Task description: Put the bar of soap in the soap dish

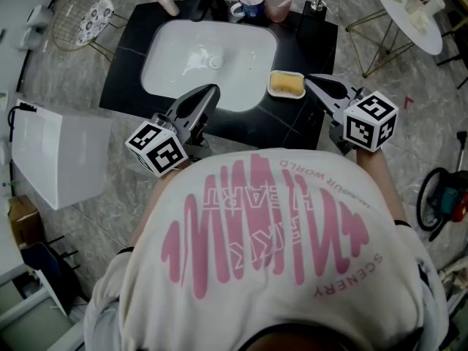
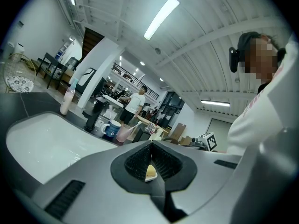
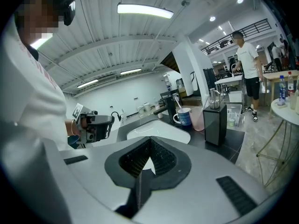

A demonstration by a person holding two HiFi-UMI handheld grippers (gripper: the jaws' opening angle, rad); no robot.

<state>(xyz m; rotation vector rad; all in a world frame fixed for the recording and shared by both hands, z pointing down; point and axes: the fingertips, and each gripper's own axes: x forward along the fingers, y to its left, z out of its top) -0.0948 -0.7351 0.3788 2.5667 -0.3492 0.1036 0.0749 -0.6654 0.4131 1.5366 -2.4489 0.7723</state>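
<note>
Showing task approx. done: we see bar of soap (image 1: 287,85) lying in soap dish (image 1: 273,79); L gripper (image 1: 213,88) & R gripper (image 1: 308,79) both empty, jaws together.

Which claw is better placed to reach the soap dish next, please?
Right: the right claw points its tip close beside the soap dish, while the left claw sits over the sink rim, farther off.
</note>
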